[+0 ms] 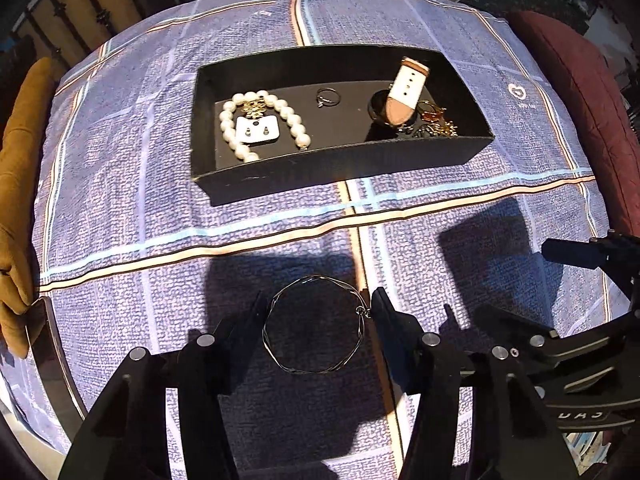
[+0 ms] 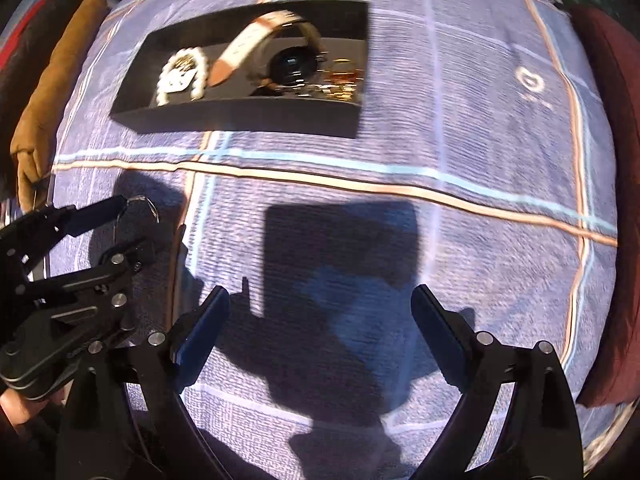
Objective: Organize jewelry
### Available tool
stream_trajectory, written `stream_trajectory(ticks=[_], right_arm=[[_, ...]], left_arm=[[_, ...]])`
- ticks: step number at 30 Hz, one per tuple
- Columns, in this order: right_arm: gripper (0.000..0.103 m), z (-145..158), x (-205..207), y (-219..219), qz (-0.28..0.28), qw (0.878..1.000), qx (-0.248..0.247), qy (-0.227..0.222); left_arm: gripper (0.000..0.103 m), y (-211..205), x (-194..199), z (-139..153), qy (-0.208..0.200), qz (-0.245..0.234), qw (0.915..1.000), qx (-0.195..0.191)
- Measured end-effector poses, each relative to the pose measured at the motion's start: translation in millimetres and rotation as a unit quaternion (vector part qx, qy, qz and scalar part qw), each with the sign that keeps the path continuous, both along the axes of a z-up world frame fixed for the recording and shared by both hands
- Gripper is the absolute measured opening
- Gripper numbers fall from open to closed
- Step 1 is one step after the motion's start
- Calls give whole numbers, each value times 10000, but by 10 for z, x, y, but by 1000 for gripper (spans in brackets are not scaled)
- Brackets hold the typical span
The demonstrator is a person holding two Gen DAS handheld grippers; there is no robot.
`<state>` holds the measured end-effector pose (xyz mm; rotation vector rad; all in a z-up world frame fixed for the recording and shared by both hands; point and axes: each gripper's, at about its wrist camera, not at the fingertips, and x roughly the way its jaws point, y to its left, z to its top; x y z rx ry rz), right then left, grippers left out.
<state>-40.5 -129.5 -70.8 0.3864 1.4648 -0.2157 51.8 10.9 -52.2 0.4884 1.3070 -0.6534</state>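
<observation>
A thin silver bangle [image 1: 316, 324] lies on the blue plaid cloth between the fingers of my left gripper [image 1: 318, 306], which is open around it; the right finger touches its clasp. A black tray [image 1: 340, 160] beyond holds a pearl necklace [image 1: 240, 120], an earring card [image 1: 258, 130], a ring [image 1: 329, 97], a white-strapped watch [image 1: 404, 94] and gold pieces [image 1: 436, 120]. My right gripper [image 2: 320, 308] is open and empty over bare cloth. The left gripper [image 2: 136, 220] shows at its left, and the tray [image 2: 248, 120] is ahead.
A tan cushion [image 1: 20, 184] lies at the table's left edge and a maroon cushion [image 1: 592, 112] at the right. A phone [image 1: 48, 344] lies at the near left. Dark railing stands behind the table.
</observation>
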Motion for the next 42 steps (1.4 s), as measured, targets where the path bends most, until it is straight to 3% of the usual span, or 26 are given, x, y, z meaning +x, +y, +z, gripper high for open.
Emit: stream_trajectory(ticks=[8,12,16,20,42], right_arm=[[88,-85,274,228,377,9993,22,5],[54,-190,402,326,401,9991,86,109],[35,-206,455,370,399,9990,-9,184],[26,-165,351,238,235,9996,24,167],[27,15,188,224,-132,9999,-40,-18]], left_arm=[[53,433,126,48,75,356,9993,50],[53,524,211,61,117,353,9993,36],[53,482,238,32,175,254,9995,51],[53,404,88,-17,206,191,9996,60],[54,121,45,-171,340,-31,9994,20]])
